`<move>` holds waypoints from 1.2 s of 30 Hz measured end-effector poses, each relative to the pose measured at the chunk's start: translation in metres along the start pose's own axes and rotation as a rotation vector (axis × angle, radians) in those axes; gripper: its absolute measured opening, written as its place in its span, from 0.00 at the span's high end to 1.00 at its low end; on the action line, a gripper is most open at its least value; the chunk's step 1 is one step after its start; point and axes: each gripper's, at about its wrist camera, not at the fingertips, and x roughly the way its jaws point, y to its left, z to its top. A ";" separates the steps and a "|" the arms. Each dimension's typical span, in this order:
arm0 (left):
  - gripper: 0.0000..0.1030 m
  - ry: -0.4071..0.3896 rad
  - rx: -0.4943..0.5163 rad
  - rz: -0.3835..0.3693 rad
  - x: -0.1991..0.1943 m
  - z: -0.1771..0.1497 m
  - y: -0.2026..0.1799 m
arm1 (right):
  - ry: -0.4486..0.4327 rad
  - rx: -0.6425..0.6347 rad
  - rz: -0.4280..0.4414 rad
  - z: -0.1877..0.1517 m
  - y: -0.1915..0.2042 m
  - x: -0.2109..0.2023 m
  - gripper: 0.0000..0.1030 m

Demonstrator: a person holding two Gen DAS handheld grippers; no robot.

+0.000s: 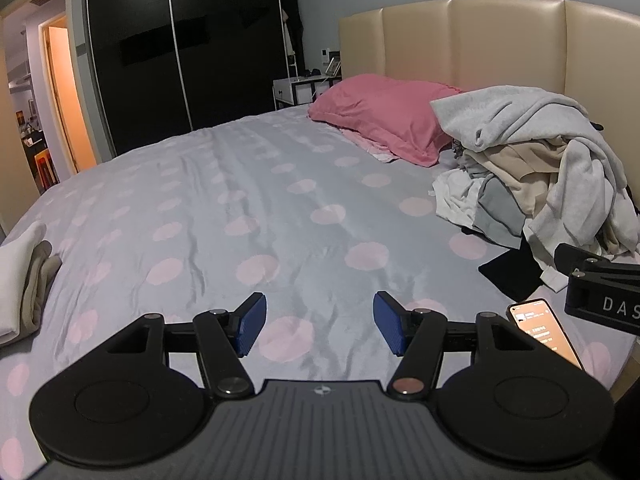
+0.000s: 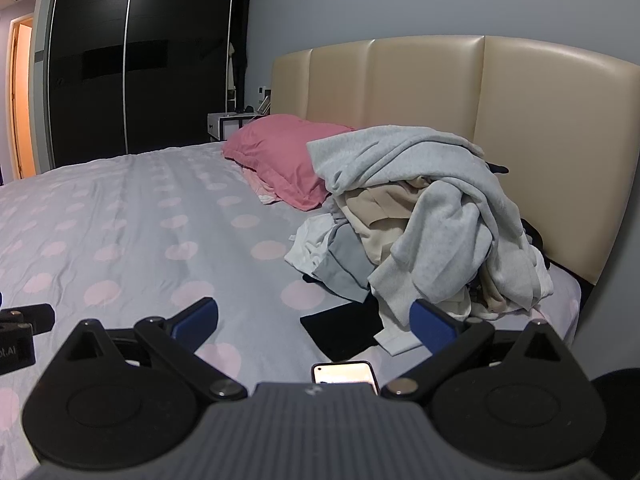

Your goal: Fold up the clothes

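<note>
- Bedroom: grey spotted bedspread (image 1: 240,184), padded headboard (image 2: 440,92), dark wardrobe (image 1: 180,40) behind. The wide middle of the bed lies bare, which suits it as your folding surface.
- The clothes pile (image 2: 420,216) sits heaped by the headboard just beside the pink pillow (image 2: 280,152): grey sweatshirt (image 1: 532,128) on top, beige and white pieces under it, a black piece (image 2: 340,332) spread flat at its foot.
- At the bed's left edge, a folded stack (image 1: 20,280) lies well apart from the pile, likely so the two lots don't mix.
- Your left gripper (image 1: 320,326) hangs over bare bedspread, jaws spread wide, holding nothing.
- Your right gripper (image 2: 316,320) faces the pile, jaws likewise wide and empty; its right finger overlaps the white hem in view, contact unclear.
- A lit phone (image 1: 546,332) lies on the bed between the grippers, near the black piece; mind it when dragging cloth.
</note>
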 end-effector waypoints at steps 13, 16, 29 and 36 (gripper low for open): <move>0.44 0.031 -0.011 -0.014 0.004 0.002 0.000 | 0.009 -0.003 0.000 -0.001 0.000 0.003 0.00; 0.44 0.040 -0.012 -0.021 0.007 0.004 0.000 | 0.018 -0.006 0.001 -0.001 0.000 0.005 0.00; 0.44 0.104 -0.003 -0.029 0.049 0.040 0.021 | 0.038 -0.042 0.029 0.058 -0.039 0.061 0.02; 0.44 0.151 -0.016 0.045 0.093 0.053 0.055 | 0.021 -0.077 -0.033 0.109 -0.086 0.155 0.02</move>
